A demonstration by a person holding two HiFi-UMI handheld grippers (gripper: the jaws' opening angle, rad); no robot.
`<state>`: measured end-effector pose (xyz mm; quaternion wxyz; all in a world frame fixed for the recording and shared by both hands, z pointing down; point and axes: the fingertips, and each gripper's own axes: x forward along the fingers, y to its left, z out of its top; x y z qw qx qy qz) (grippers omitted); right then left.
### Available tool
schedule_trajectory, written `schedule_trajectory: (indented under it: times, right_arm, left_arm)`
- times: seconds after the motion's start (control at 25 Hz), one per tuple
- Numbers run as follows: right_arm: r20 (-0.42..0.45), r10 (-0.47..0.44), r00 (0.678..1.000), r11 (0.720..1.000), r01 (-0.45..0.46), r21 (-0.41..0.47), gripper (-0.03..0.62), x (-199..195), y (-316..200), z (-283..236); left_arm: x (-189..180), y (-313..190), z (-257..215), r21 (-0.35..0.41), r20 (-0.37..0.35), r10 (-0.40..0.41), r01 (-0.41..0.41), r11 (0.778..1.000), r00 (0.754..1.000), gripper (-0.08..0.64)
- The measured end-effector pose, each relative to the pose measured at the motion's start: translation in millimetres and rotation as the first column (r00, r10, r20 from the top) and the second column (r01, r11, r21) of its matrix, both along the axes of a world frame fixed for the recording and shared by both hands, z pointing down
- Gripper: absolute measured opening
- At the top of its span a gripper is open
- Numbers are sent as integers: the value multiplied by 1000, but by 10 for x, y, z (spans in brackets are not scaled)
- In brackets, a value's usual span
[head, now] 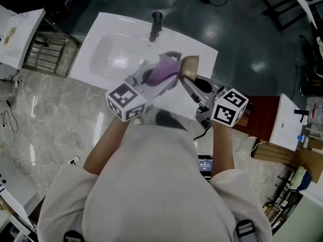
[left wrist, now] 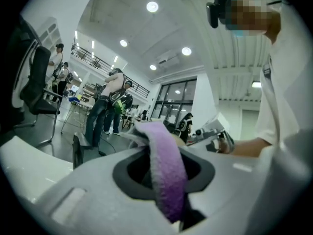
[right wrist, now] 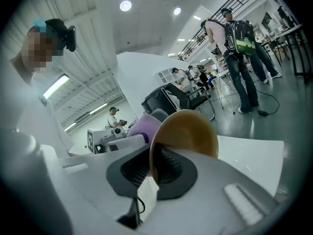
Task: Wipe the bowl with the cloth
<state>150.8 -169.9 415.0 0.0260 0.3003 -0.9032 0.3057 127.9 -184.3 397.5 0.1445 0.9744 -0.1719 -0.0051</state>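
Note:
Over the white sink both grippers meet. My left gripper is shut on a purple cloth, which shows as a purple strip clamped between its jaws in the left gripper view. My right gripper is shut on the rim of a tan bowl. In the right gripper view the bowl stands on edge between the jaws, with the cloth pressed against its far side. The left gripper shows behind the cloth.
A black faucet rises at the sink's far edge. A metal rack stands to the left, a red-brown cabinet and white boxes to the right. People stand in the room behind.

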Motion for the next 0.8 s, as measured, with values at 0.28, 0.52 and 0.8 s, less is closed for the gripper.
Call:
schedule_trajectory:
  times: [0.28,0.52,0.8]
  right_arm:
    - [-139,-52,989,996,41,-79,14,-107,123,302]
    - [-208,-226,951,974,225,-29,15,-293,395,278]
    - [-157,-366,917,930,366,-31,23,-429,664,186]
  left_arm:
    - [57,273,-219,187,44,199,-203,961,979,91]
    - [46,148,-188,186,88,241,-253,949,967,91]
    - [-6,-79,44,217,237,197,-249,944,951,91]
